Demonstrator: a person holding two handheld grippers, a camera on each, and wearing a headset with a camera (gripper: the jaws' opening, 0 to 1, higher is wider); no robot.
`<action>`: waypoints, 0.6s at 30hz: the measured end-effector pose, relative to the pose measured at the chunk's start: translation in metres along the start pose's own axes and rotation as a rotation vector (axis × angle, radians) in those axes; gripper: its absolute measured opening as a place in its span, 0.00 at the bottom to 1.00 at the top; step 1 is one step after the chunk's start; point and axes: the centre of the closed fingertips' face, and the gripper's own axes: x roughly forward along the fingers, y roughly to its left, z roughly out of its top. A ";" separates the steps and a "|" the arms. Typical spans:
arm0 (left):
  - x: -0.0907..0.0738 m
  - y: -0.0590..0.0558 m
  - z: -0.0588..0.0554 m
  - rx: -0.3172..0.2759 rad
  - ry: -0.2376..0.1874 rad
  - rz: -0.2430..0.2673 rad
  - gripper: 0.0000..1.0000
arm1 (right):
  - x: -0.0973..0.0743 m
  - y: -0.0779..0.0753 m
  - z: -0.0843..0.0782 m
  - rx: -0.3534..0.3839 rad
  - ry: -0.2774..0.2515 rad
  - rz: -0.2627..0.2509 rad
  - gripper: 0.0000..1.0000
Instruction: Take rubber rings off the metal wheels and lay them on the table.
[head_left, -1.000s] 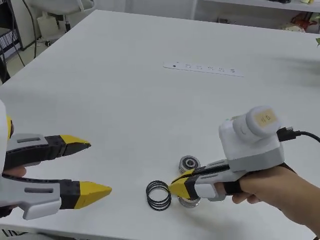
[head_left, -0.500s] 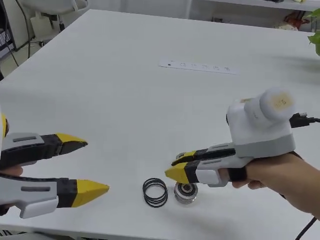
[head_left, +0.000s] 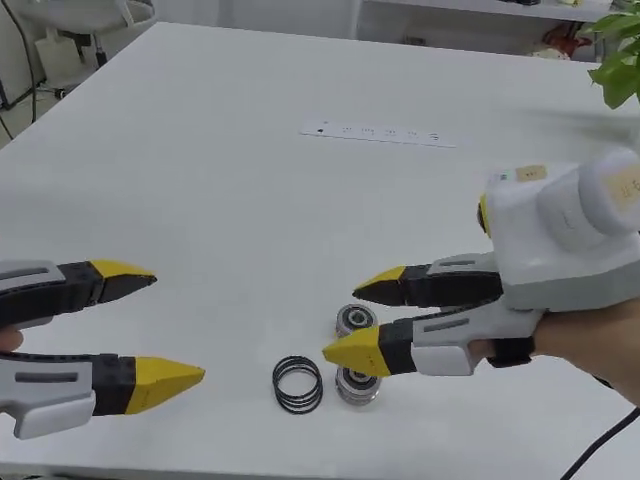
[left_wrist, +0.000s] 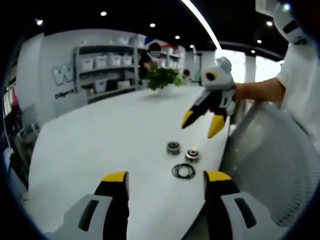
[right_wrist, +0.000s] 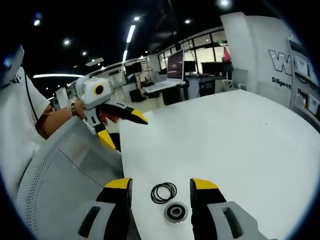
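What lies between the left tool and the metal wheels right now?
The black rubber rings, lying flat on the table, sit between the open left tool and the two metal wheels. The left gripper view shows it, and the head view too.

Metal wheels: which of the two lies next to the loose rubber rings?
The front wheel, directly beside the rings in the head view; the other wheel sits farther back, away from them.
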 end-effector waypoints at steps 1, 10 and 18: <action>0.000 0.000 0.001 -0.002 -0.005 0.000 0.62 | -0.003 0.001 0.000 -0.007 -0.002 -0.001 0.48; -0.005 0.000 0.001 -0.039 -0.032 0.006 0.71 | -0.029 0.009 -0.023 -0.008 0.001 -0.004 0.74; -0.006 -0.002 -0.010 -0.064 -0.013 0.017 0.77 | -0.055 -0.007 -0.060 0.105 0.010 -0.099 0.82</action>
